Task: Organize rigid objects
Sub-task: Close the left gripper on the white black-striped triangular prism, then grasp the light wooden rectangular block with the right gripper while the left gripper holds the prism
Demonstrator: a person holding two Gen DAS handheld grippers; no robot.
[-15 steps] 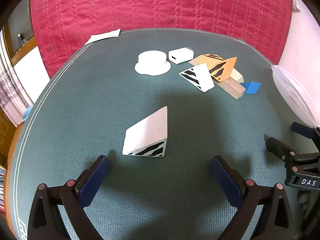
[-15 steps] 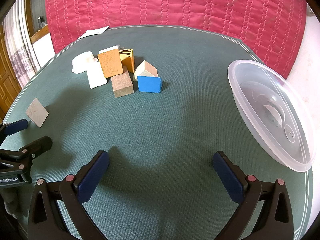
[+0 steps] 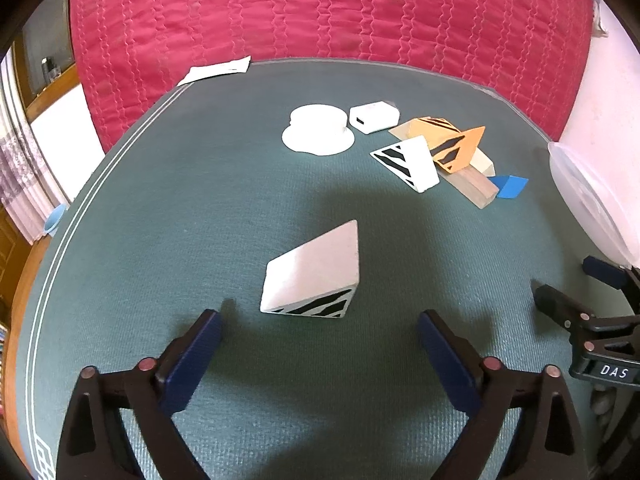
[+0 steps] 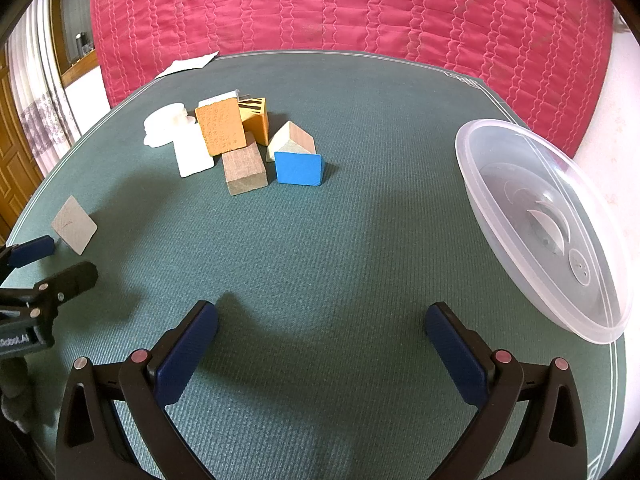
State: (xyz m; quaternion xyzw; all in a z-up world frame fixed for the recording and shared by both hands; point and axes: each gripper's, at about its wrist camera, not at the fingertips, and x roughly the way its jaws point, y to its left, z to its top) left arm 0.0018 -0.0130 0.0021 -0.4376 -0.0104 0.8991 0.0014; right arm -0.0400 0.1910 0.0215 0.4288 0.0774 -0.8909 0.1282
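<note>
Left wrist: our left gripper (image 3: 320,320) gapes wide, empty; the white striped wedge (image 3: 314,274) lies on the green mat (image 3: 200,200) just beyond the fingertips, seemingly untouched.

Right wrist: our right gripper (image 4: 322,316) is spread fully, empty; the block pile (image 4: 244,148) sits far left, the clear bowl (image 4: 544,232) to the right.

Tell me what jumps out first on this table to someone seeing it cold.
The lone white wedge block with black stripes lies on the green felt table, just ahead of the open left claw. Farther back sits a huddle of orange, white, wooden and blue blocks. A big clear plastic bowl sits at the table's right edge, ahead of the open right claw.
</note>
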